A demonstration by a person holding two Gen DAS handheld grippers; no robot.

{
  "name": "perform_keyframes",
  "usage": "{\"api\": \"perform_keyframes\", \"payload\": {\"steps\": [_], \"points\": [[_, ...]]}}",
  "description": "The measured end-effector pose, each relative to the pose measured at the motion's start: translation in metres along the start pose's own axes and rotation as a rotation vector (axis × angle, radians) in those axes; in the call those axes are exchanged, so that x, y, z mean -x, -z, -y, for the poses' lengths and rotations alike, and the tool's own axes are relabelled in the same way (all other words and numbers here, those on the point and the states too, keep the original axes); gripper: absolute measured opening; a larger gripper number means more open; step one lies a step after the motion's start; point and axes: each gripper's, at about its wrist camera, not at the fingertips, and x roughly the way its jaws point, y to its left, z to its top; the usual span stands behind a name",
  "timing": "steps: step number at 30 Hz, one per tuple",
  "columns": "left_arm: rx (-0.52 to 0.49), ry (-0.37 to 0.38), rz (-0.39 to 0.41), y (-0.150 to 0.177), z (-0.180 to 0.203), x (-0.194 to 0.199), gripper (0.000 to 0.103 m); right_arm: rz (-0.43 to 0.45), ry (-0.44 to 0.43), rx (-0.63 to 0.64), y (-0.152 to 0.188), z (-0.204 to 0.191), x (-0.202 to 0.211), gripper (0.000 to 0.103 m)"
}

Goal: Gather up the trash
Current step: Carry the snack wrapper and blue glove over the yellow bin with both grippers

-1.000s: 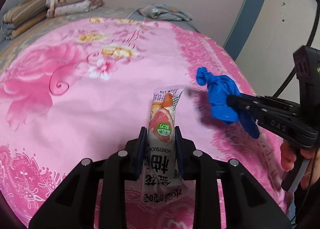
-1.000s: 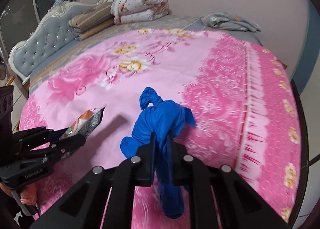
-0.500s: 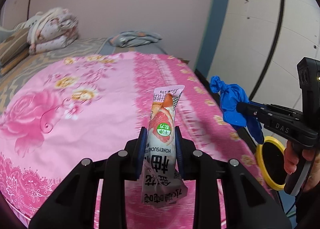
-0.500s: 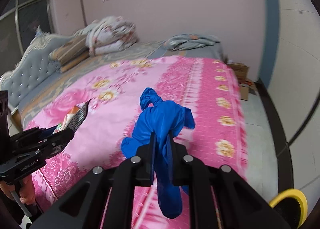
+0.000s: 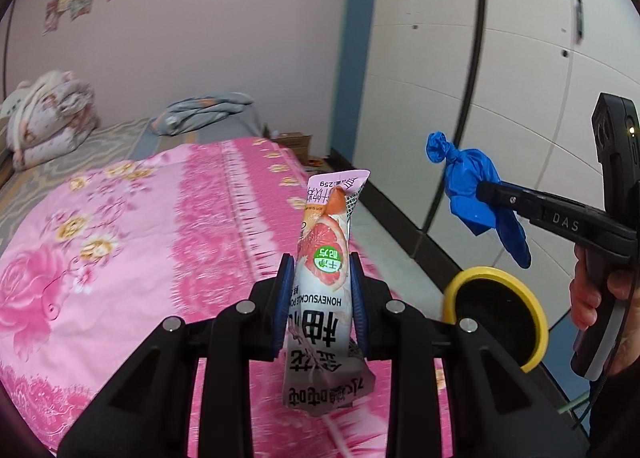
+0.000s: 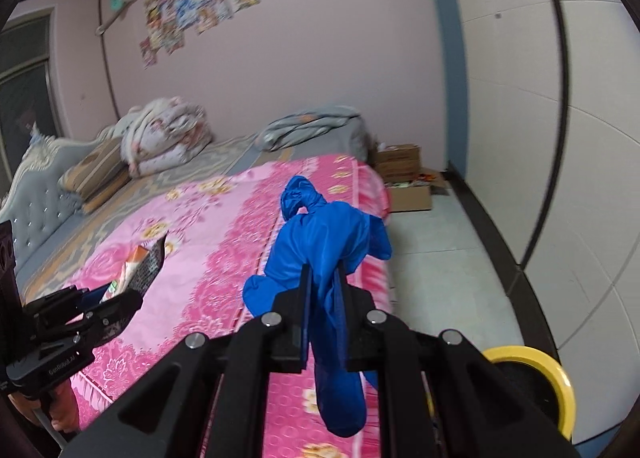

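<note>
Carry both pieces over the yellow-rimmed bin (image 5: 494, 312) on the floor beside the bed (image 5: 120, 242) and release only once each hangs squarely above the opening — the limp blue glove (image 6: 320, 254) may cling to a pad. The left gripper (image 5: 320, 298) clamps a grapefruit snack wrapper (image 5: 326, 274) upright in the air; the right gripper (image 6: 323, 298), level and nearer the bin, pinches the knotted glove, which dangles below its jaws.

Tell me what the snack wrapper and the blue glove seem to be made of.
Snack wrapper: probably thin plastic film, glossy and printed, creased at its lower end. Blue glove: likely thin rubber or nitrile, smooth with slight sheen; it hangs limp and is knotted at one end.
</note>
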Motion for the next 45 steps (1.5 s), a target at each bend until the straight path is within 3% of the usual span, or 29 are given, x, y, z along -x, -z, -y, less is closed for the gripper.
{"api": "perform_keyframes", "payload": {"steps": [15, 29, 38, 45], "points": [[-0.129, 0.112, 0.006, -0.025, 0.095, -0.024, 0.025, 0.09, 0.167, -0.114, 0.001, 0.092, 0.07, 0.01], [-0.205, 0.202, -0.001, -0.039, 0.163, -0.054, 0.025, 0.125, 0.279, -0.184, 0.007, 0.147, 0.093, 0.01], [-0.197, 0.254, -0.055, -0.045, 0.201, -0.096, 0.025, 0.13, 0.357, -0.231, 0.012, 0.176, 0.094, 0.01], [-0.197, 0.267, -0.149, -0.02, 0.224, -0.146, 0.025, 0.094, 0.414, -0.274, 0.029, 0.201, 0.079, 0.01]]}}
